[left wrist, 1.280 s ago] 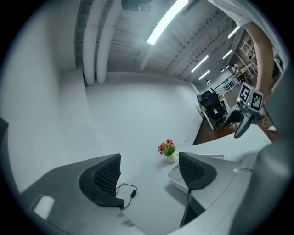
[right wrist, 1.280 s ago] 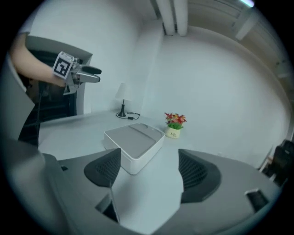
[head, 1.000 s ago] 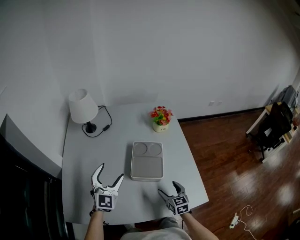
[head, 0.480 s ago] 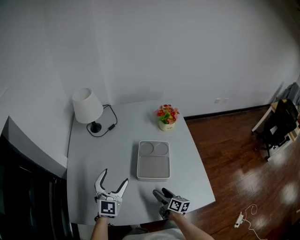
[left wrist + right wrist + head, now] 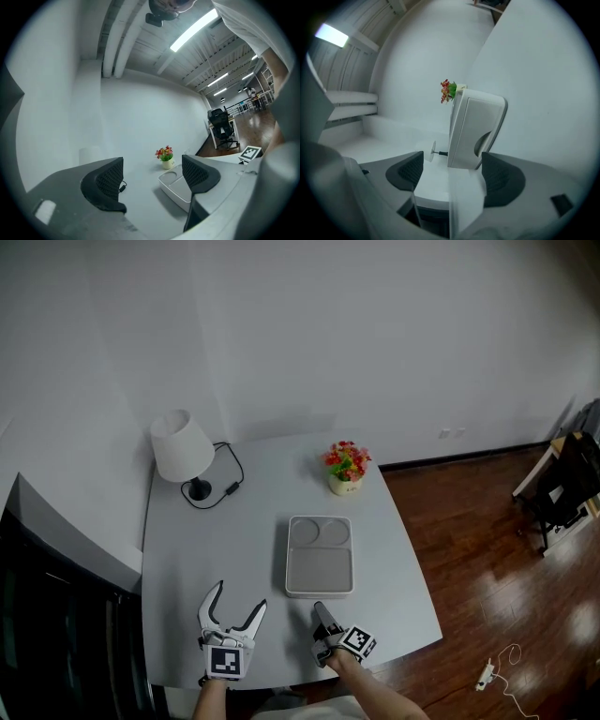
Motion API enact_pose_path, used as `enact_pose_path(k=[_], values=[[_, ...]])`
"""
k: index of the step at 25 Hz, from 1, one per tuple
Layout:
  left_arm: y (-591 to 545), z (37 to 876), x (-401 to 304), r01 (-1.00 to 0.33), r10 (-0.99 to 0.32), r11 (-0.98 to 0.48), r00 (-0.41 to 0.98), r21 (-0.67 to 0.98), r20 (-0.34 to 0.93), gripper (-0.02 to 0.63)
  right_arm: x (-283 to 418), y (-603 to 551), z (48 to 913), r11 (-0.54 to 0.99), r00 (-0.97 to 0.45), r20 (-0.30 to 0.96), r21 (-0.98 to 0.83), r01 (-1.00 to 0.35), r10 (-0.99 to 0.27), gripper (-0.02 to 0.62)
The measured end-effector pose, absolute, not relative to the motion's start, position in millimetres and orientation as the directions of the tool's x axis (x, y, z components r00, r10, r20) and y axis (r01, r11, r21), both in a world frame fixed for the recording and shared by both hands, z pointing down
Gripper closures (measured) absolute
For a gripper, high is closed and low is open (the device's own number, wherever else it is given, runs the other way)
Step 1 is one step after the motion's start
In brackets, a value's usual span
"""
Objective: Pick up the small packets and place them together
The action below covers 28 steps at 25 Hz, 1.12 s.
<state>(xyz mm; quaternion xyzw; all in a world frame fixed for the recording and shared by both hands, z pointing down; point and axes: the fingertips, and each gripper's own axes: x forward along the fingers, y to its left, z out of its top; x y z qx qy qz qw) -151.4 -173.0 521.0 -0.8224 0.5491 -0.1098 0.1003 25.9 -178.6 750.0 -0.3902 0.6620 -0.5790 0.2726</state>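
"Head view first. What do we see from up there?"

"We see a gray desk [image 5: 187, 549] by a white wall. A white tray [image 5: 320, 568] lies in the middle of it. Behind the tray stand a lamp [image 5: 181, 444], far left, and a pot of flowers [image 5: 347, 465], far right. Brown floor [image 5: 487, 559] is off to the right."

"And where are our two tools?"

"Both are over the desk, close to its near edge. The left hand-held gripper [image 5: 239, 596] is left of the tray and near it. The right hand-held gripper [image 5: 320, 611] is just in front of the tray, rolled onto its side."

"How is the left one doing?"

"In the left gripper view we see its jaws partly apart and closing. Only bare desk shows between the pads [image 5: 108, 180]. The tray and the flowers sit farther off."

"And the right one?"

"In the right gripper view its jaws stand about as far apart. The tray looks tipped on end there, because that camera is rolled over. Low between the jaws we see a pale white shape. We cannot tell what it is."

"Where are the packets?"

"We cannot pick out any packets in these views."
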Motion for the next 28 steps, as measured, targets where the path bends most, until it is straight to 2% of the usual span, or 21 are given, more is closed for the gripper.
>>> enact_pose_path(k=[10, 18, 20, 22, 28], values=[[-170, 509, -144, -0.894, -0.920, -0.388, 0.392, -0.222, 0.032, 0.224, 21, -210, 759, -0.066, -0.437, 0.066, -0.998, -0.014, -0.897, 0.209], [-171, 502, -139, -0.906, -0.925, -0.375, 0.380, -0.197, 0.016, 0.225, 31, -230, 768, -0.052, -0.351, 0.042, -0.998, 0.020, -0.935, 0.212], [-171, 502, -143, -0.910, -0.929, -0.366, 0.370, -0.193, 0.015, 0.225, 30, -228, 768, -0.057, -0.332, 0.039, -0.997, 0.046, -0.943, 0.245], [-171, 503, -146, -0.913, -0.932, -0.359, 0.361, -0.193, 0.023, 0.225, 32, -226, 775, -0.059, -0.323, 0.035, -0.996, 0.064, -0.946, 0.314], [-167, 511, -153, -0.924, -0.940, -0.340, 0.337, -0.178, 0.044, 0.227, 34, -225, 776, -0.055, -0.313, 0.027, -0.995, 0.078, -0.949, 0.344]])
